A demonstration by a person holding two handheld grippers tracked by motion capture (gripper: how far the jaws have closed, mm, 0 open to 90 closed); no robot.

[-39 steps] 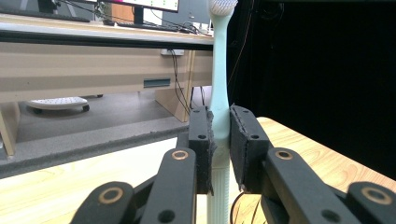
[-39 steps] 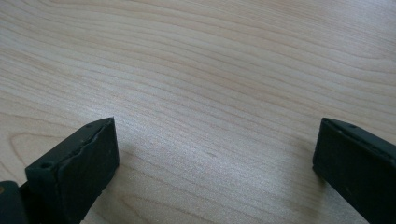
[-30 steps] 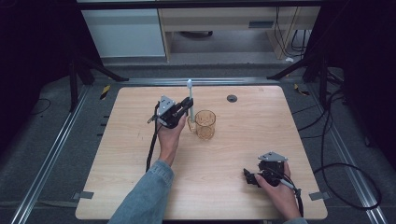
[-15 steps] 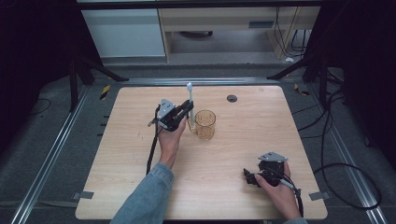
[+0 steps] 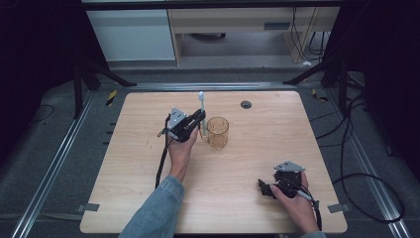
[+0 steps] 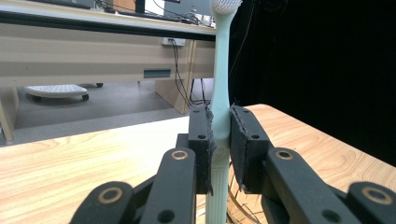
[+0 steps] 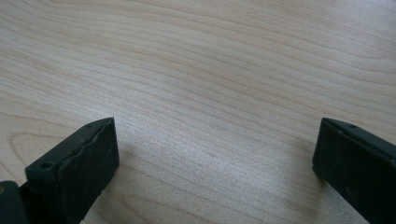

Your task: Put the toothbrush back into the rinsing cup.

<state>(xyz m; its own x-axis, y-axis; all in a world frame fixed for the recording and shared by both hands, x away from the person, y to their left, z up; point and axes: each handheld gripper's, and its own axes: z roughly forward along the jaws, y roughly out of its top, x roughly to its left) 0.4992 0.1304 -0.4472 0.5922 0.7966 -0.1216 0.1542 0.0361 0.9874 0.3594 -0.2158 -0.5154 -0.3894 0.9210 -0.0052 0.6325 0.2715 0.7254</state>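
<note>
Toothbrush (image 5: 201,111) work sits on my wooden table (image 5: 148,198), which has rounded corners and a small dark round fitting (image 5: 246,104) near its far edge. On my high view, my left forearm in a blue denim sleeve (image 5: 153,213) reaches up the middle-left of the table. My left gripper (image 5: 198,121) holds the pale green toothbrush upright, bristle head up, just beside a clear amber-tinted glass cup (image 5: 218,132) that stands on the table to its right. In the left gripper view, the fingers (image 6: 201,149) are closed tight on both sides of the handle, which runs up between them, and the white bristle head (image 6: 226,5) reaches the top edge. My right gripper (image 5: 267,189) rests low near the front right corner of the table, well apart from the cup, with my hand (image 5: 297,203) behind it. In the right gripper view, its fingers (image 7: 81,168) stand wide apart with nothing between them but bare wood grain.
</note>
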